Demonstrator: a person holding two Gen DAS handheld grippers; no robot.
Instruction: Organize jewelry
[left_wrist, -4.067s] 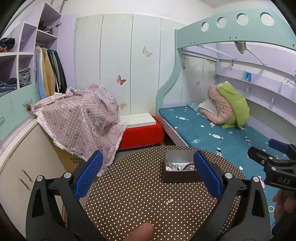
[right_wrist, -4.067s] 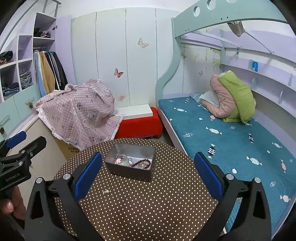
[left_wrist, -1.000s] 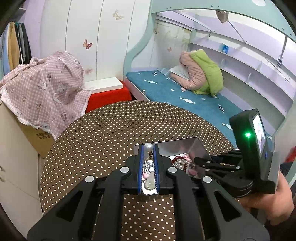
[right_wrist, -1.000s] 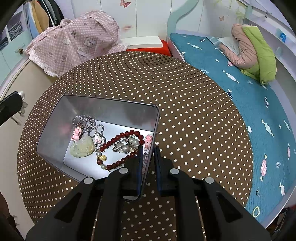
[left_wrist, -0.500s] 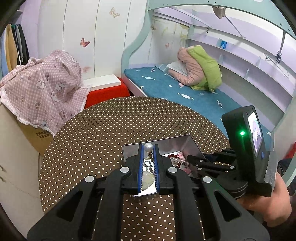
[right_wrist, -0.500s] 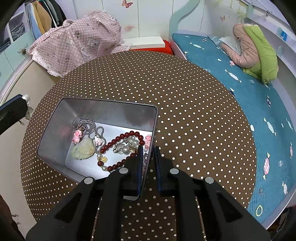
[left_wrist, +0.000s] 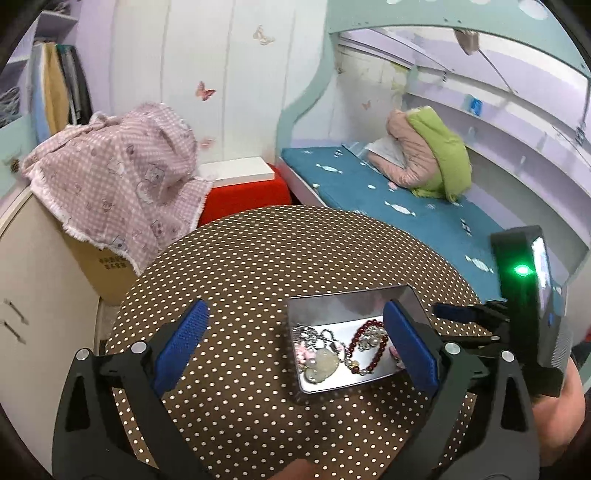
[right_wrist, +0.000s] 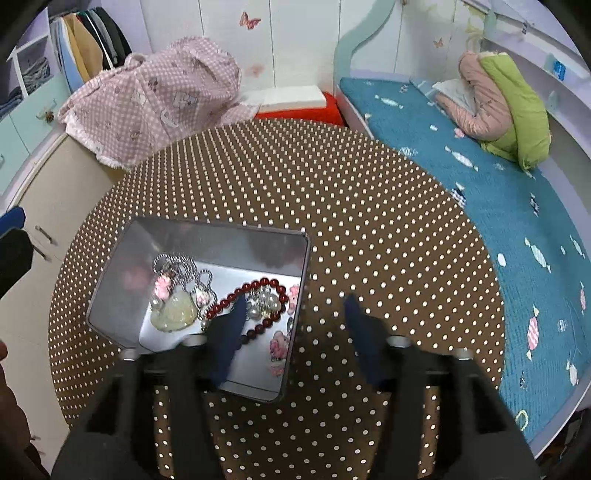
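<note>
A silver metal tin (left_wrist: 354, 295) (right_wrist: 122, 266) sits on the round brown polka-dot table (left_wrist: 258, 251) (right_wrist: 369, 221). It holds a red bead bracelet (left_wrist: 364, 334) (right_wrist: 258, 286), a pale green pendant (left_wrist: 323, 367) (right_wrist: 175, 312) on a silver chain, pearls and pink charms. My left gripper (left_wrist: 295, 339) is open and empty, above the table just left of the tin. My right gripper (right_wrist: 293, 325) is open, its fingers straddling the tin's right wall; it also shows in the left wrist view (left_wrist: 469, 317).
A bed with a teal mattress (right_wrist: 498, 177) runs along the table's right side. A pink checked cloth (left_wrist: 110, 173) covers a box at the left, by a cream cabinet (left_wrist: 33, 295). A red stool (left_wrist: 243, 195) stands behind the table.
Both grippers have opened. The left one held a pearl piece over the tin and no longer holds it. The right one has let go of the tin's wall.
</note>
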